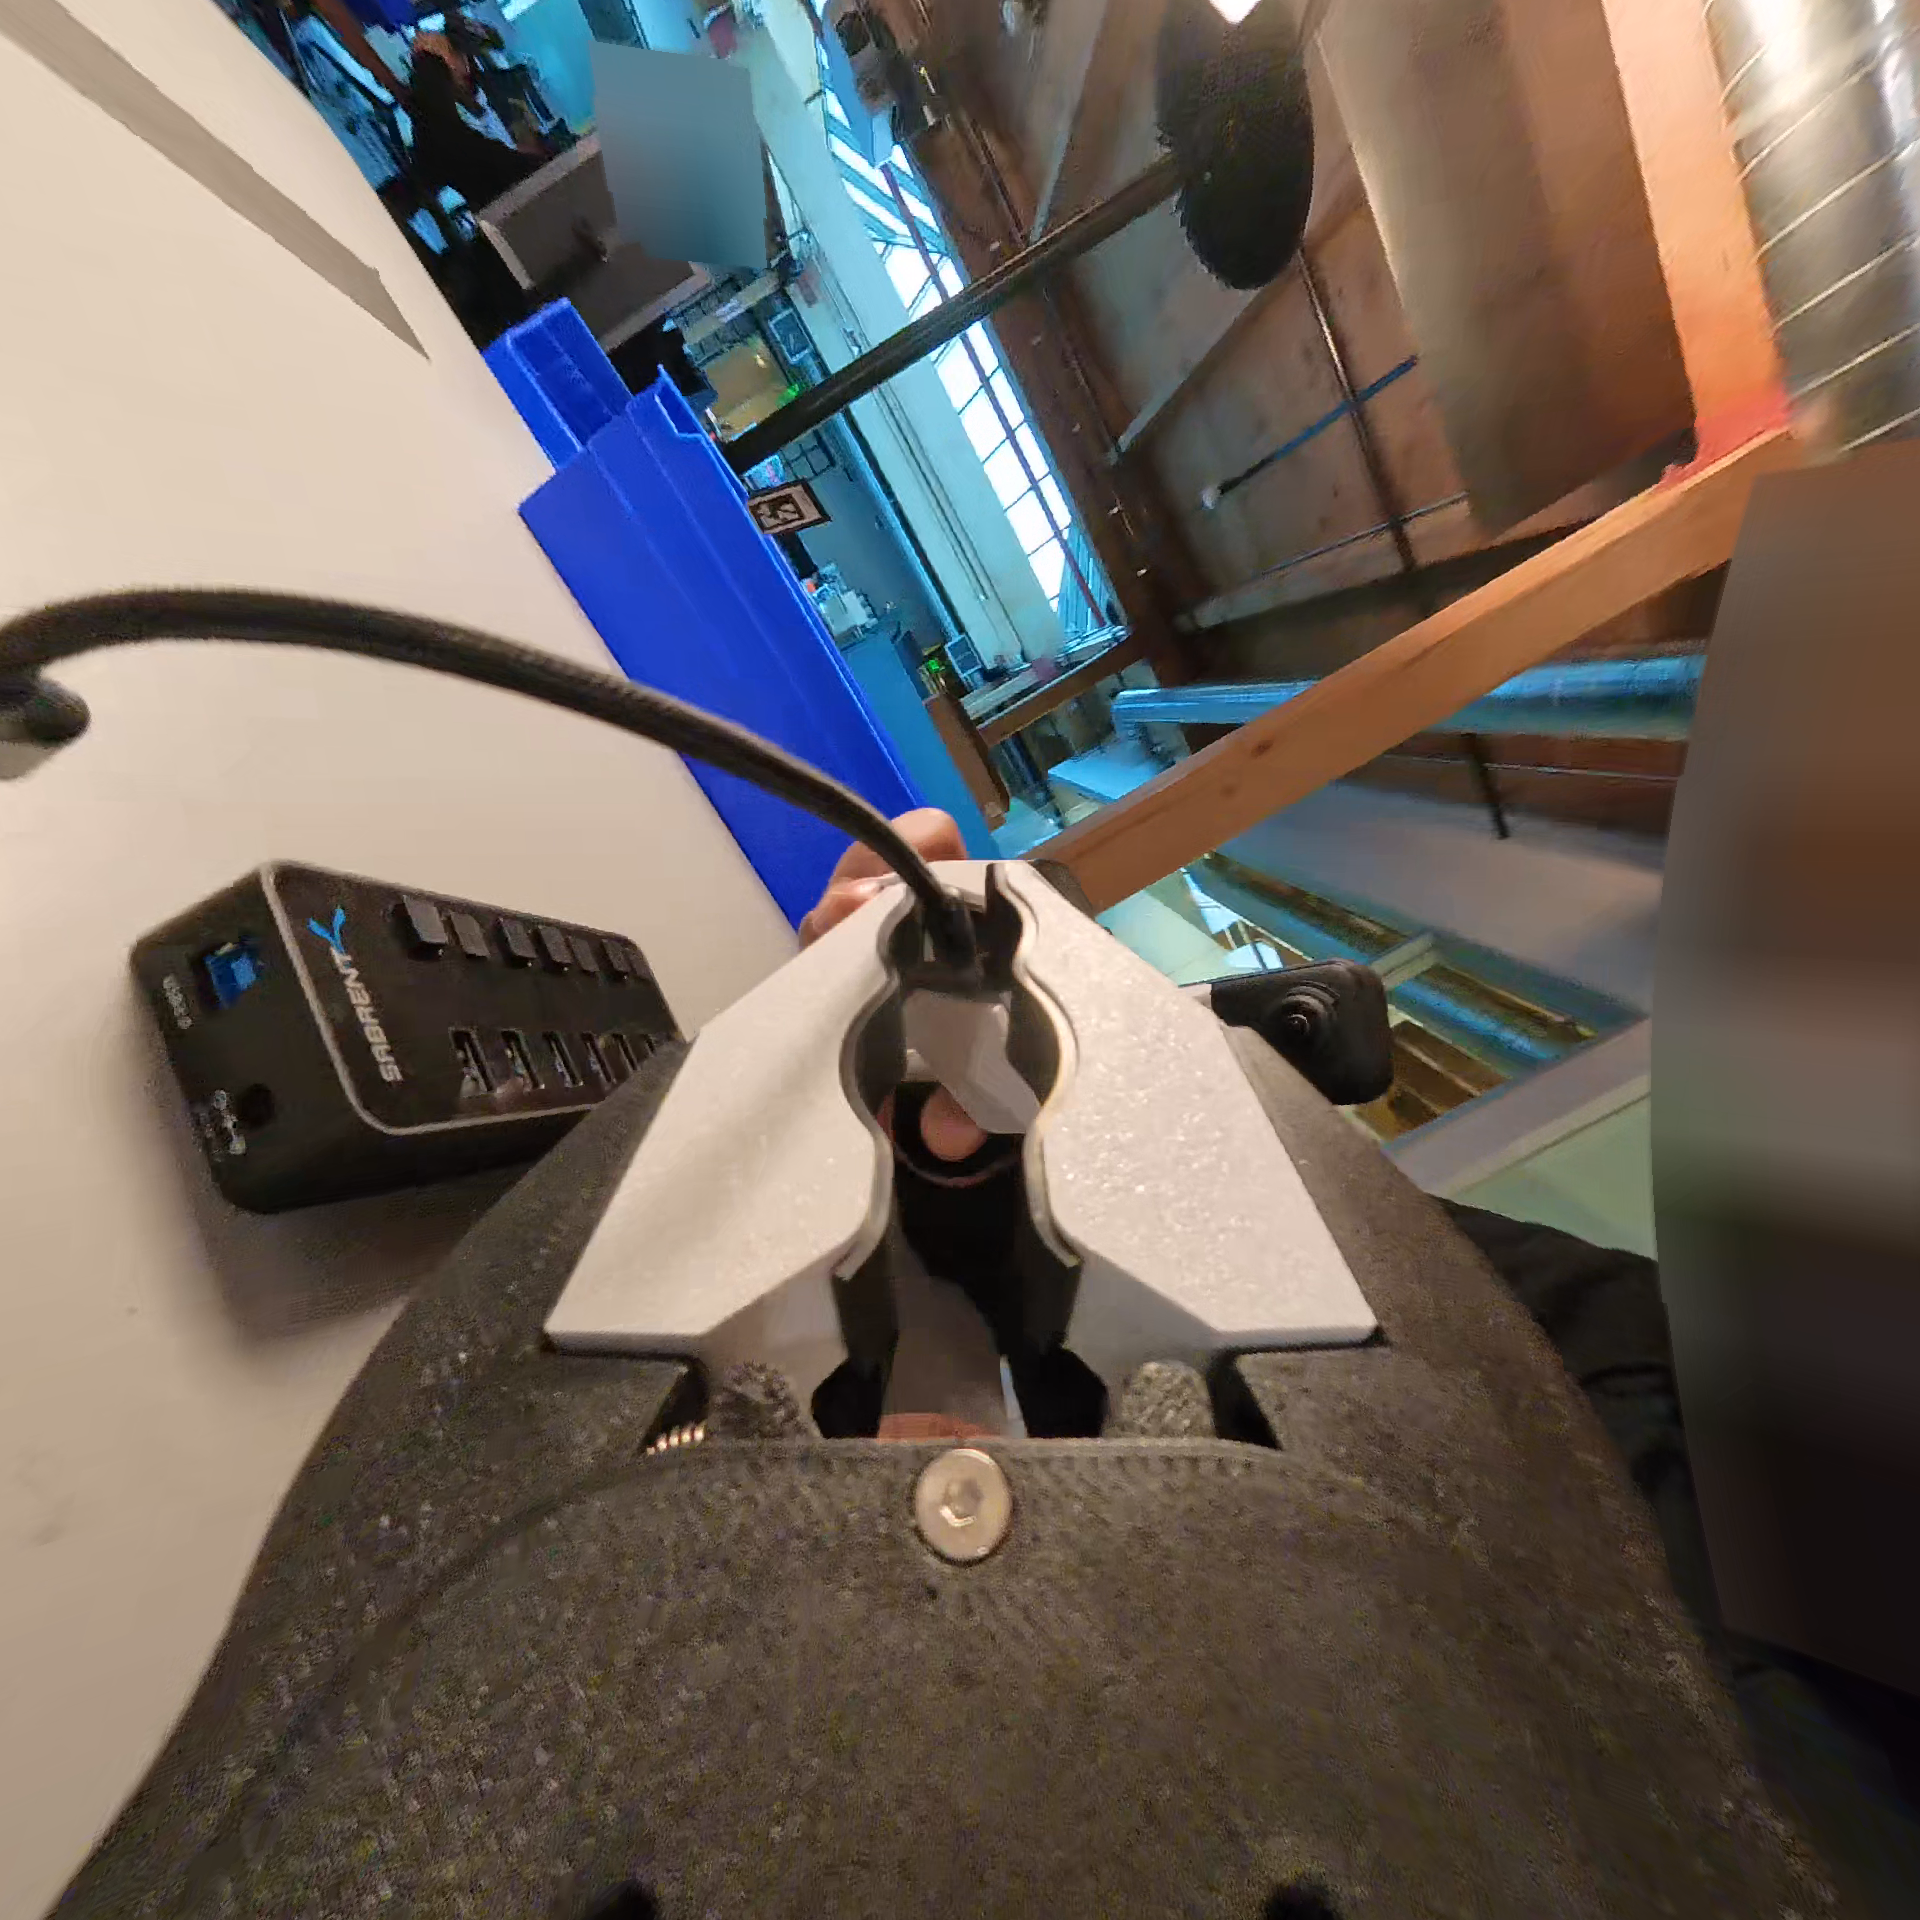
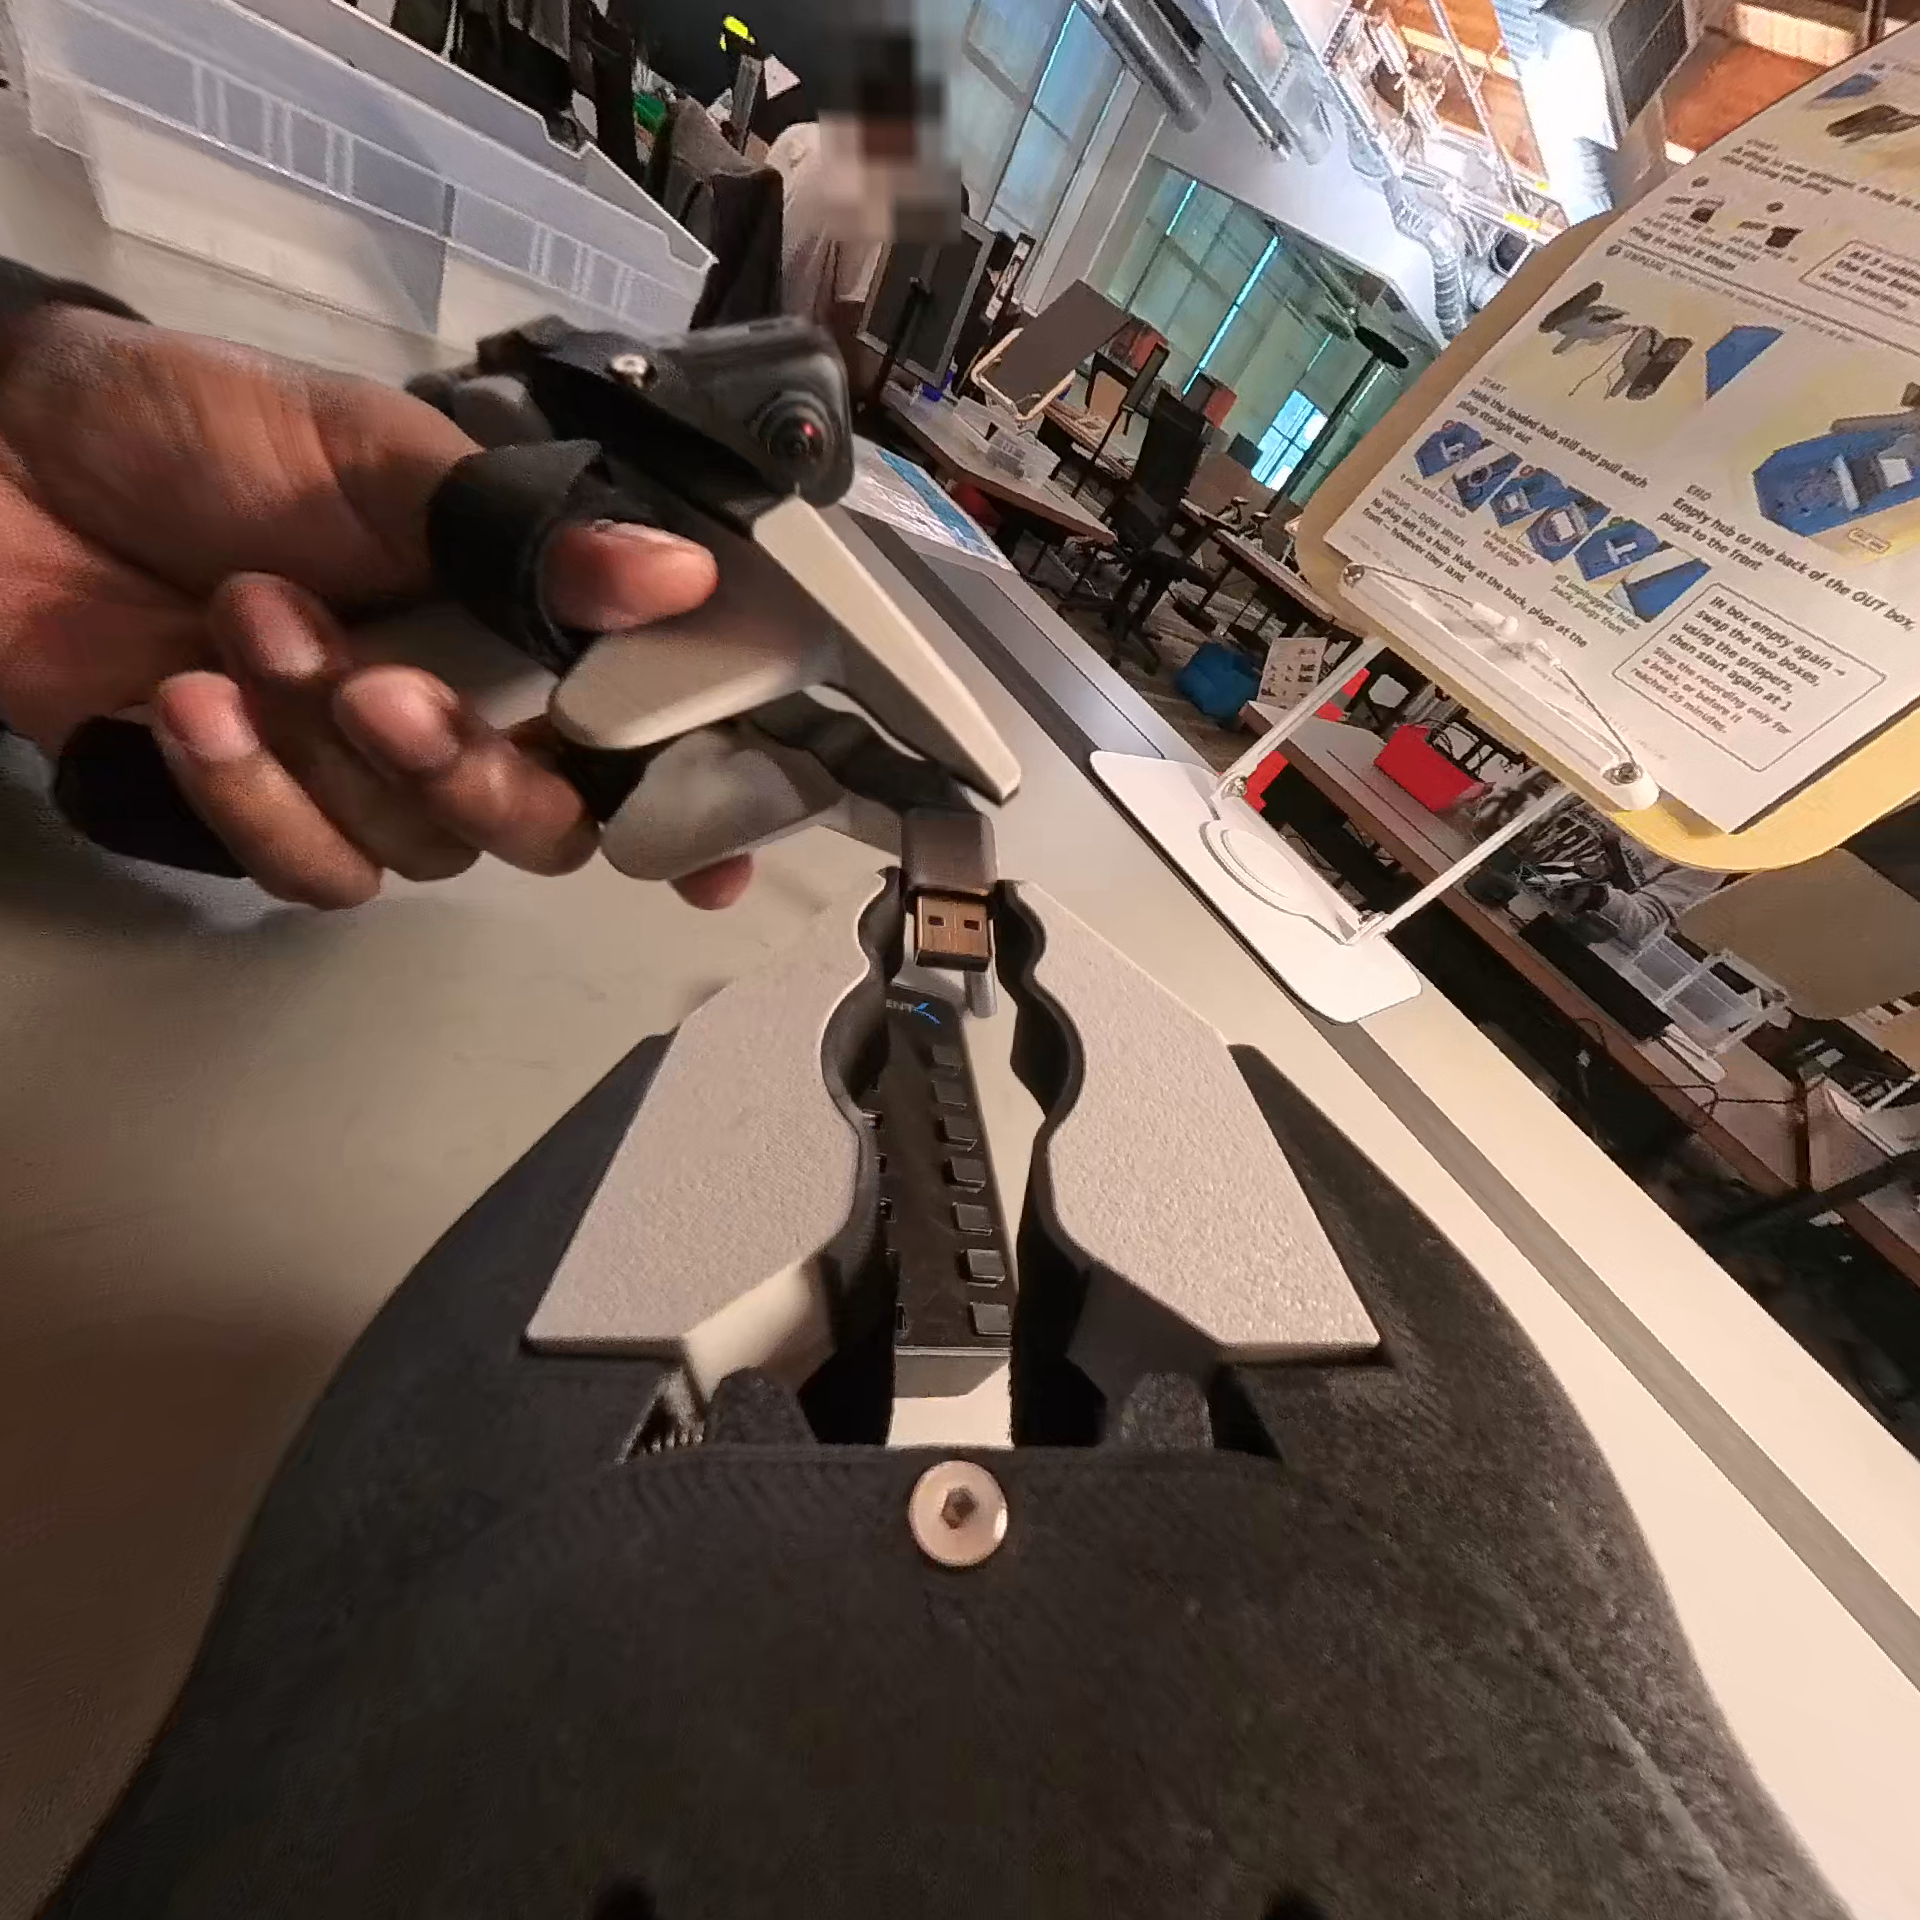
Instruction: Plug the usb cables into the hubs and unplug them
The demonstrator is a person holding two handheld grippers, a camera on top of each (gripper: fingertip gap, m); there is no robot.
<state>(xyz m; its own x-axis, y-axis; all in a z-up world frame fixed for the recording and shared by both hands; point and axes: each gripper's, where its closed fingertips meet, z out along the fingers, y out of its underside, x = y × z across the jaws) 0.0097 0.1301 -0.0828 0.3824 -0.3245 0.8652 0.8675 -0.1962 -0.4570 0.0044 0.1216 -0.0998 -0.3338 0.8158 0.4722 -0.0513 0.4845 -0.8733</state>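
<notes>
Cable: we see a black braided usb cable (image 1: 582, 675) arching over the pale counter (image 1: 208, 468) from the left edge of the left wrist view up into the tips of our left hand-held gripper (image 1: 951, 920).
Plug: in the right wrist view the cable ends in a dark grey plug body with a metal USB-A connector (image 2: 951, 925), its open mouth turned toward the camera.
Hub on the counter: a black hub (image 1: 395, 1029) with a silver rim lies flat, showing 1 row of small buttons, 1 row of ports below them and a blue socket on its near end.
Hub in hand: a second black hub (image 2: 945, 1184), long and narrow, with a row of square buttons along its top.
Left hand-held gripper state: clenched on the cable just behind the plug; we see it from outside in the right wrist view (image 2: 935, 805), held by a hand (image 2: 312, 623).
Right hand-held gripper state: its grey fingers (image 2: 727, 1143) appear clamped against the sides of the narrow hub, which runs lengthwise between them (image 2: 951, 914).
Plug against hub: the connector hovers just above the far end of the gripped hub, close to it; we cannot tell whether they touch.
Counter hub against left hand-held gripper: it sits to the left of the gripper body, apart from the fingers.
</notes>
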